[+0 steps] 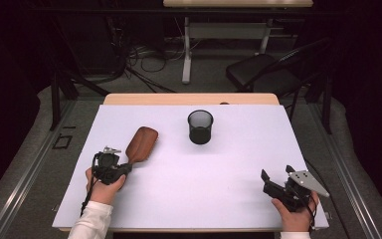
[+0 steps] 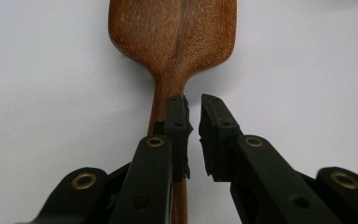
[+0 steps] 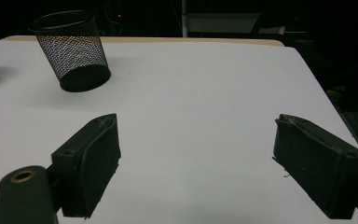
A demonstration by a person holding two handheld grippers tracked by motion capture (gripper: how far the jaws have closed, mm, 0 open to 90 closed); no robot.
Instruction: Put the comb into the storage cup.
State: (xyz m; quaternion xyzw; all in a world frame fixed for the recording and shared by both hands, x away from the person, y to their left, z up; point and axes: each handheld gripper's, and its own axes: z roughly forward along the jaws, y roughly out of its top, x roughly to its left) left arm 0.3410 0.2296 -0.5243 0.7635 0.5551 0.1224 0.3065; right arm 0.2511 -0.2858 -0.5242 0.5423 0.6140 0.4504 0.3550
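With the wooden hairbrush (image 2: 172, 37) lying left of the mesh cup (image 1: 200, 126), the left gripper (image 2: 193, 126) (jaws nearly together, handle beside rather than between them) should re-centre before closing, while the right gripper (image 3: 196, 163) waits wide apart.

Wooden hairbrush (image 2: 172, 37): head cut off by top edge in left gripper view; handle partly hidden behind left gripper (image 2: 193, 135) pads, so contact cannot be judged. In right gripper view only a sliver of the brush shows at the left edge. Right gripper (image 3: 196, 163): far jaw clipped at right edge. Mesh pen cup (image 1: 200, 127): contents too dark to tell.
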